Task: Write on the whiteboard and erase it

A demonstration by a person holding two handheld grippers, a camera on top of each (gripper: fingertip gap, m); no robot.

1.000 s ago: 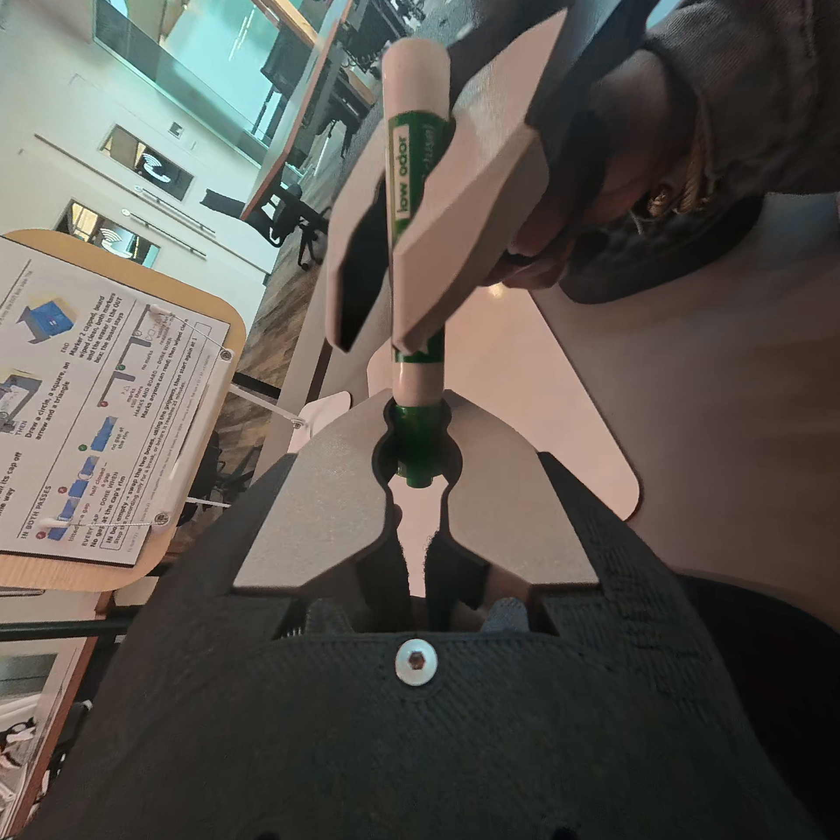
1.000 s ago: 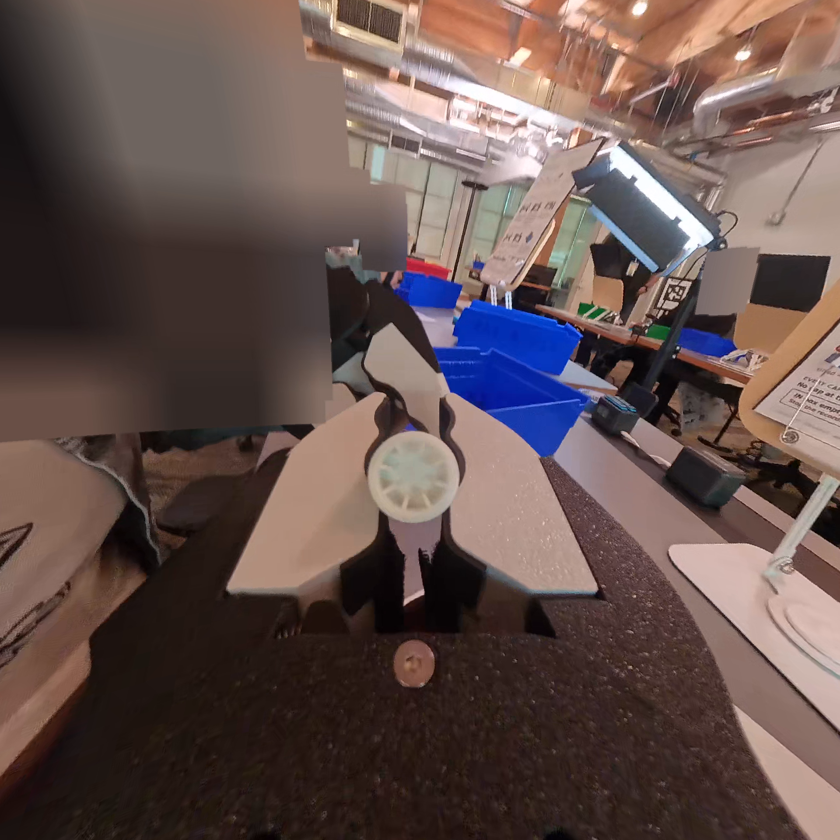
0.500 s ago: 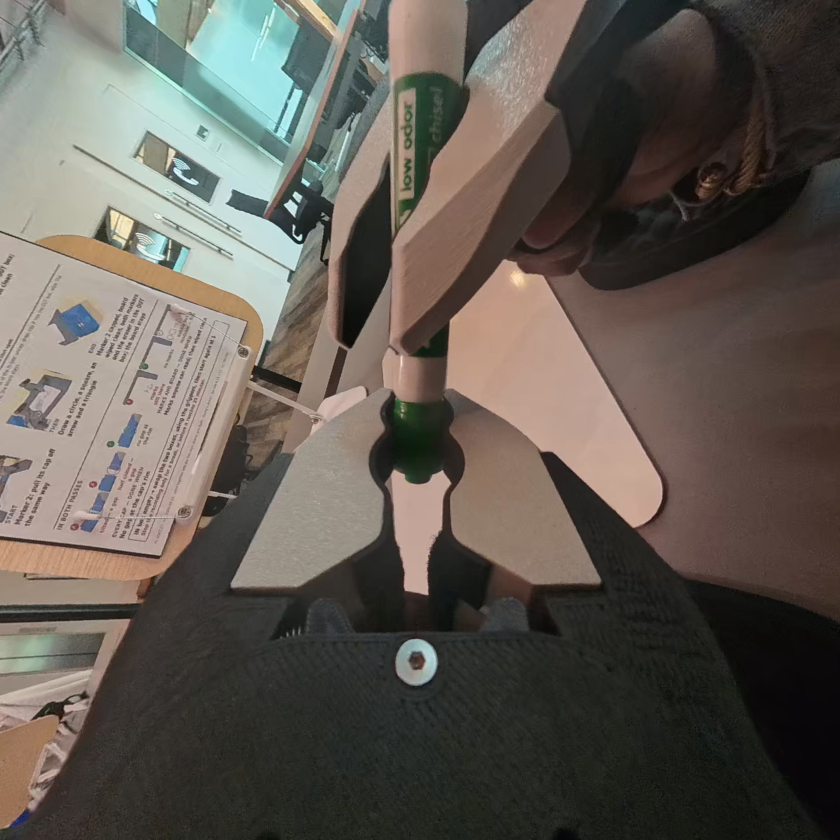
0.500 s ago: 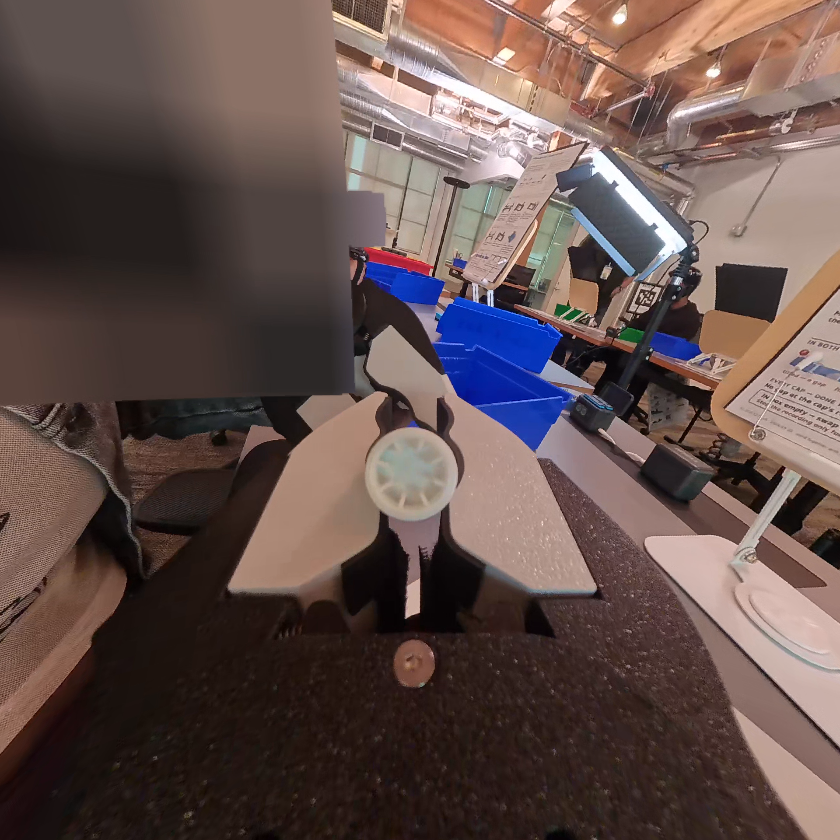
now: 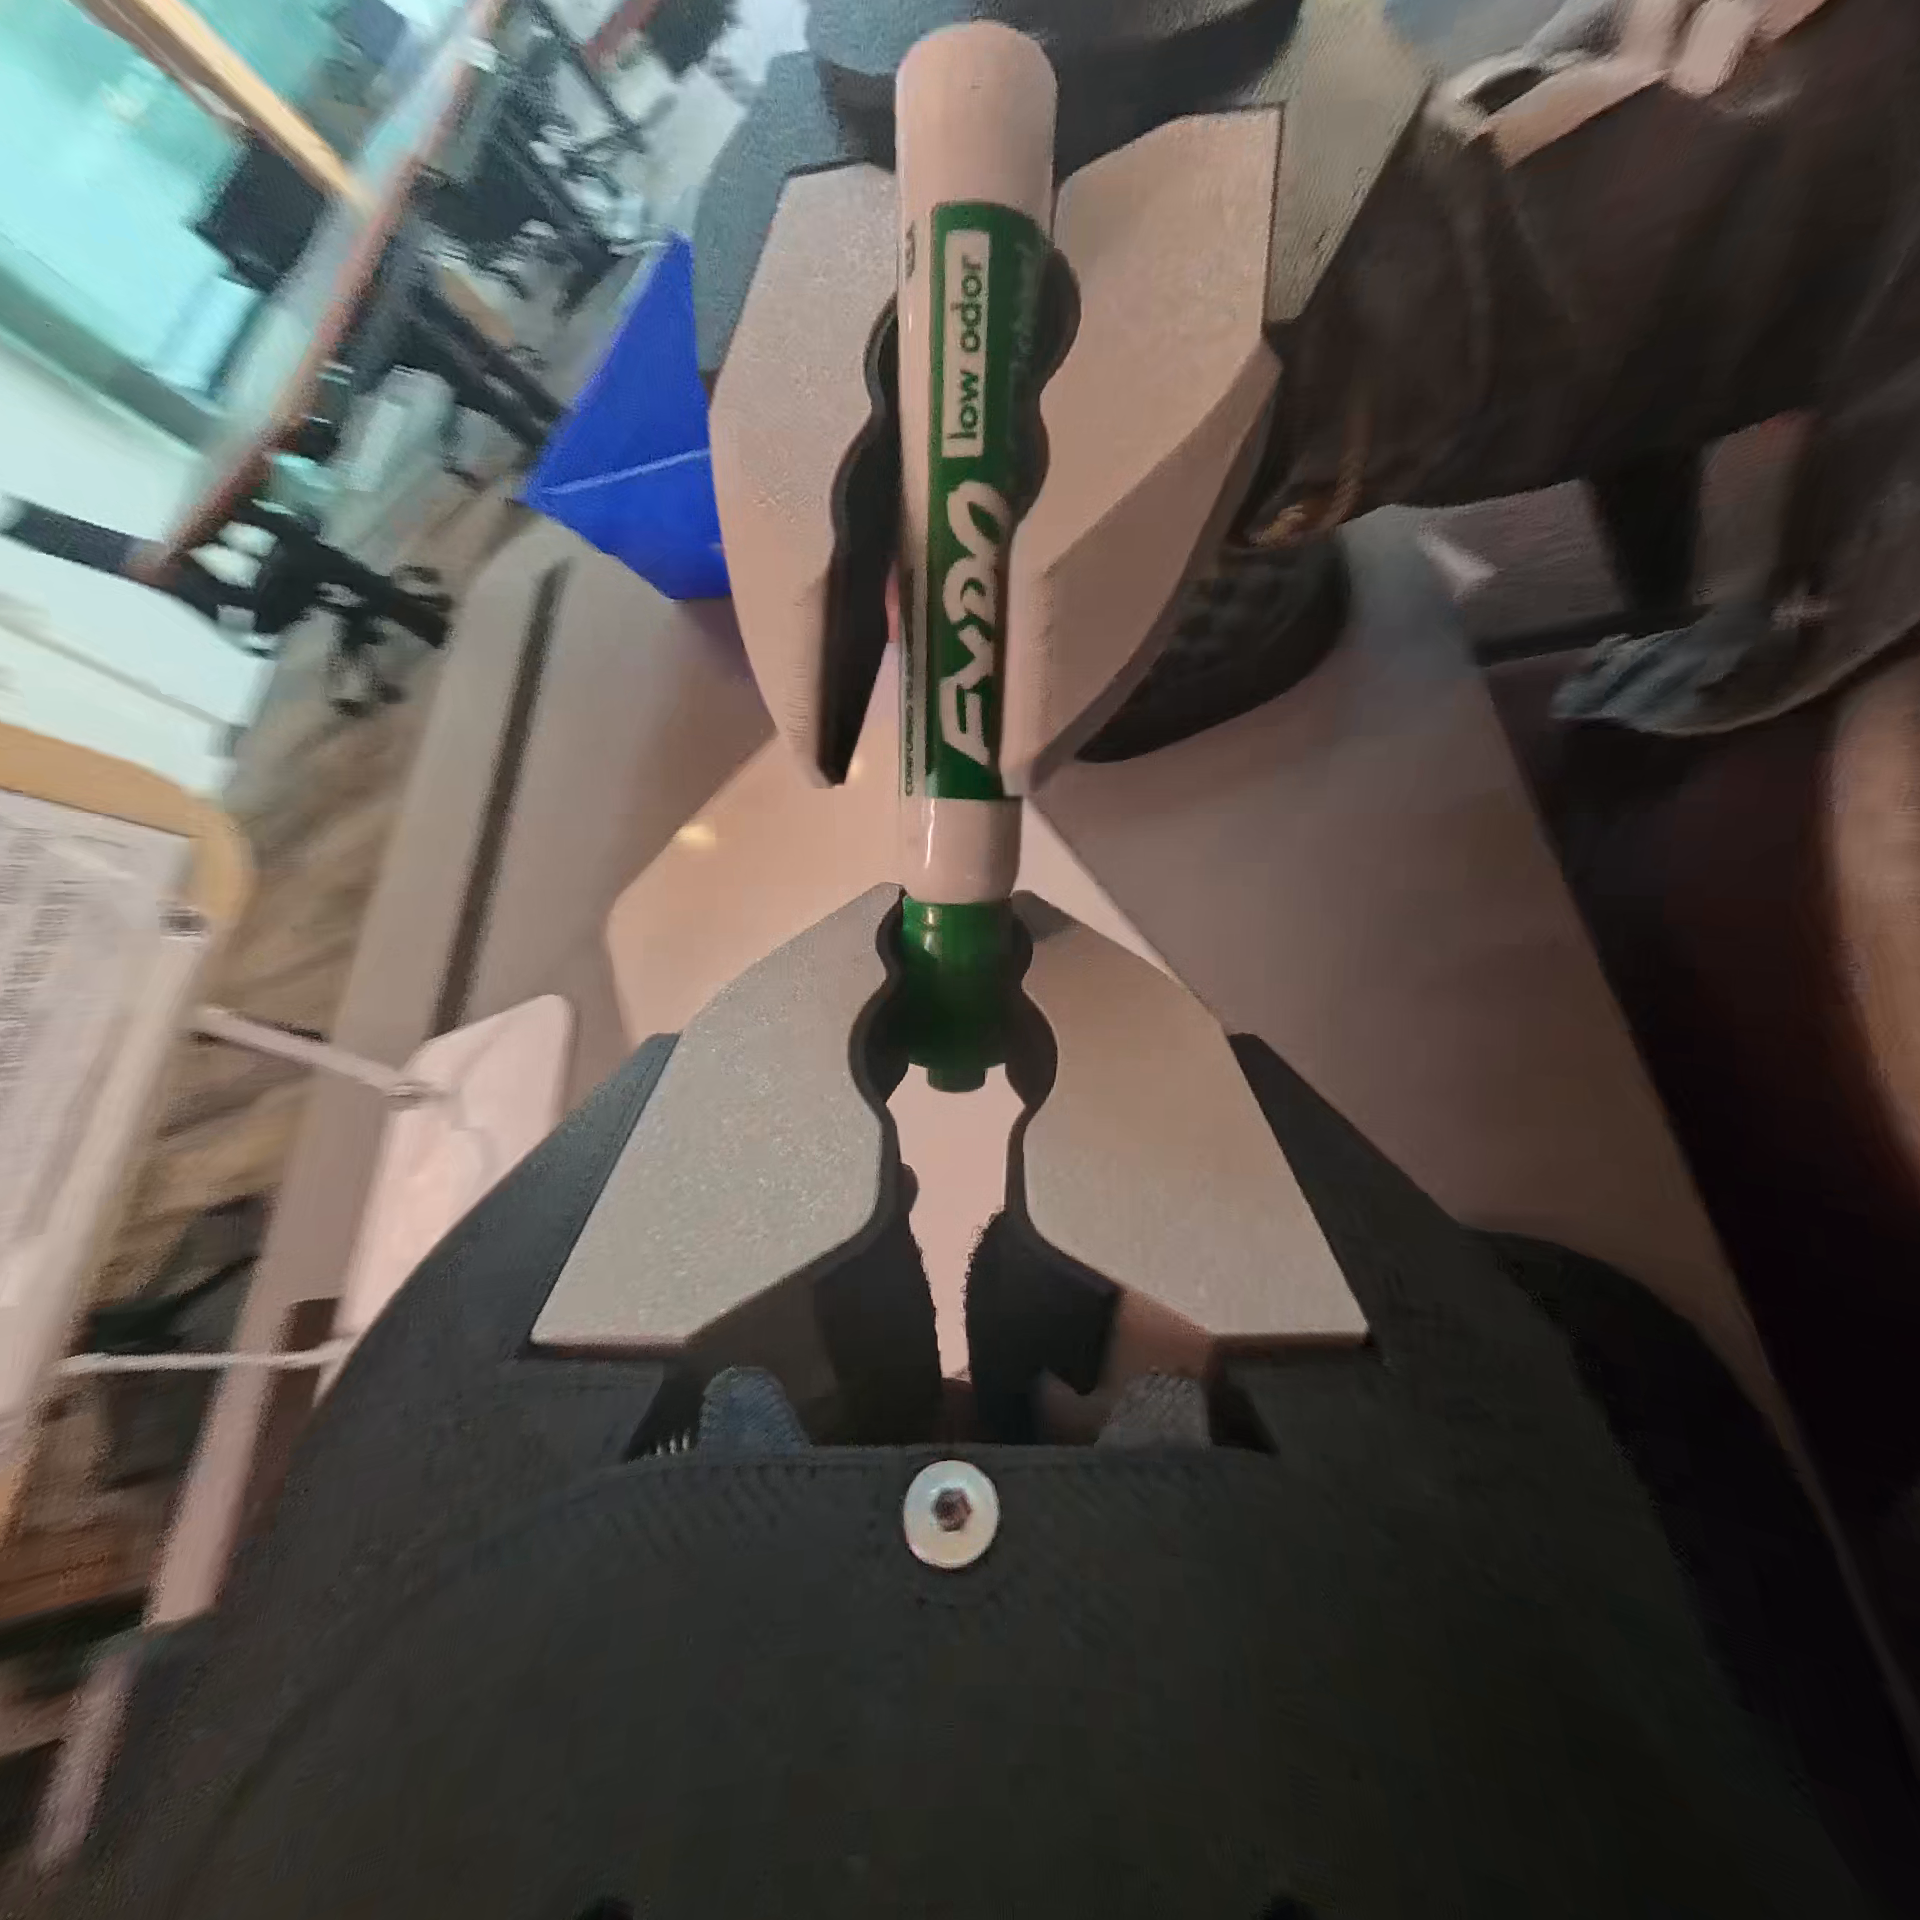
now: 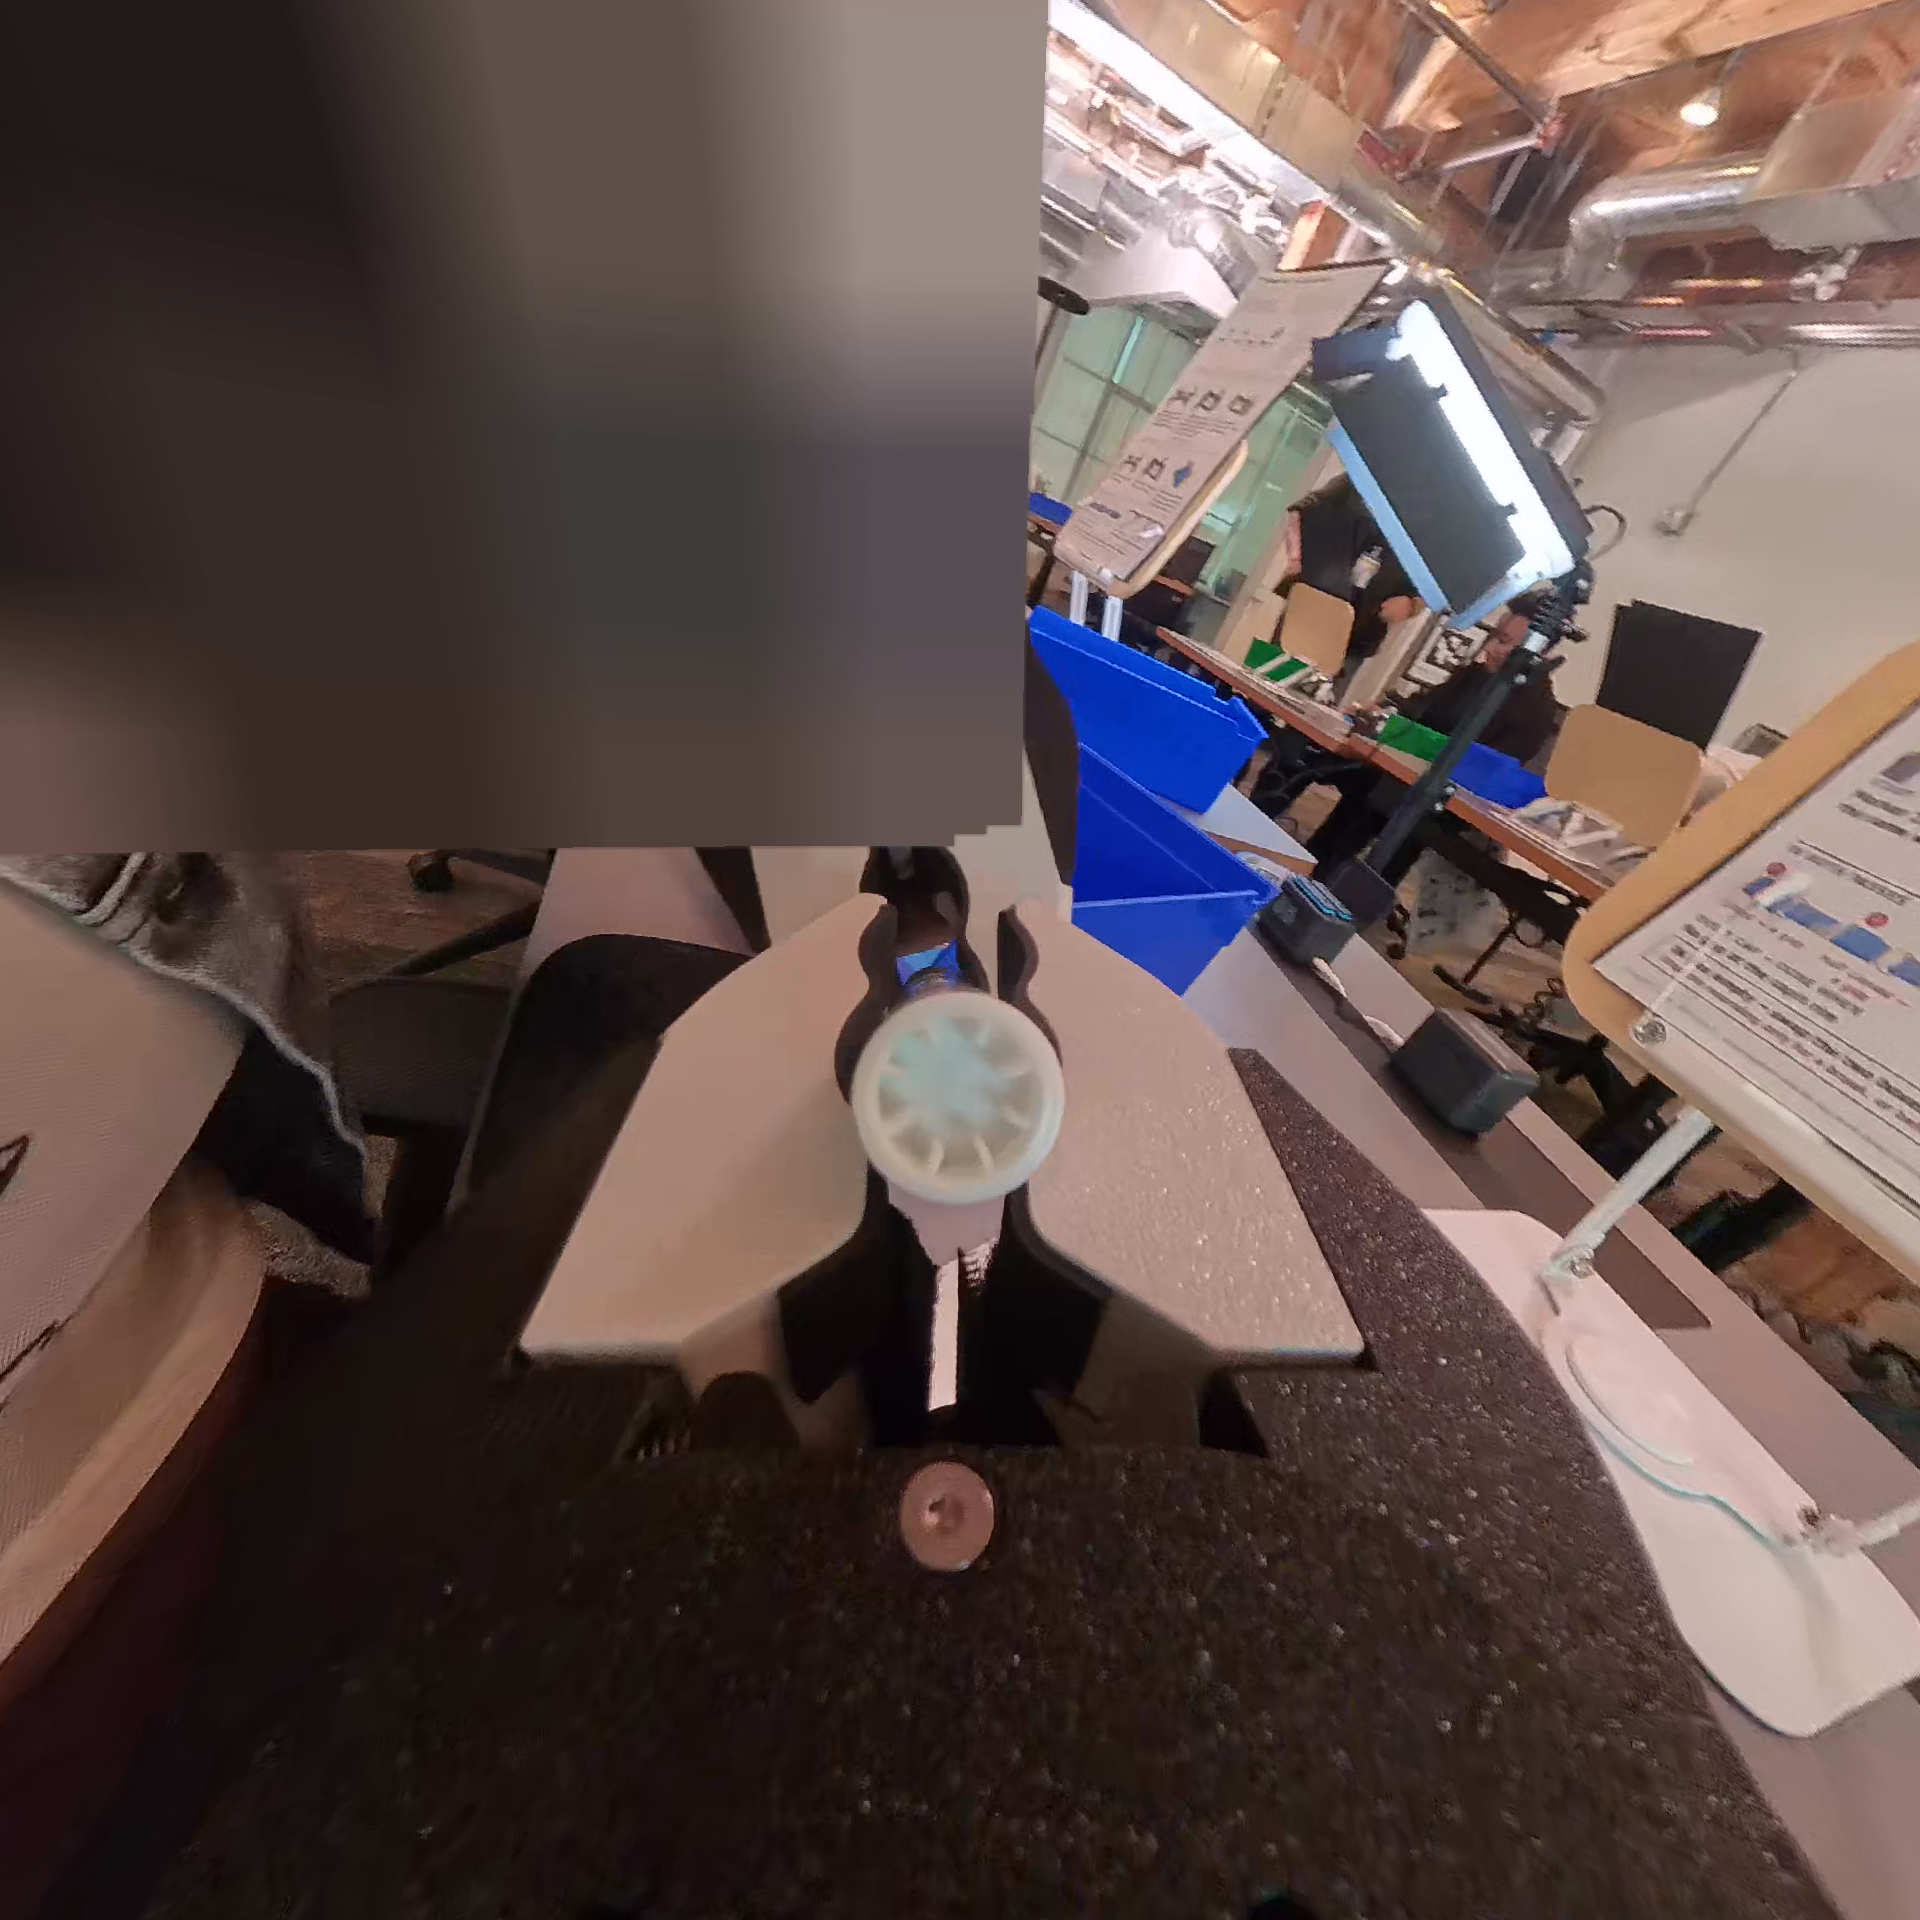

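Two grippers are seen meeting over a pale grey tabletop (image 5: 1299,935), each clamped on one end of a single white-barrelled marker with a green label (image 5: 971,499). The table's far edge is lined with deep blue plastic bins (image 6: 1143,790), and a wooden clipboard bearing a printed sheet (image 6: 1766,997) is raised on a white stand (image 6: 1704,1538) at the right, so free room is left mainly in the middle of the surface. A black light panel on a stand (image 6: 1455,468) is seen farther back, beside other tables.

The right gripper (image 5: 982,717) is held opposite the left wrist camera, tipped downward toward it, its pale fingers (image 5: 1153,436) closed around the marker's barrel; a dark sleeve (image 5: 1558,343) is visible behind it. In the right wrist view the same barrel is seen end-on, its ribbed white butt (image 6: 958,1103) facing the camera between the closed fingers.

The left gripper (image 5: 954,997) is closed on the marker's green cap (image 5: 951,997), which is seated in the round notch between its fingertips. Barrel and cap are seen in one line, still joined. The whiteboard cannot be made out with certainty.
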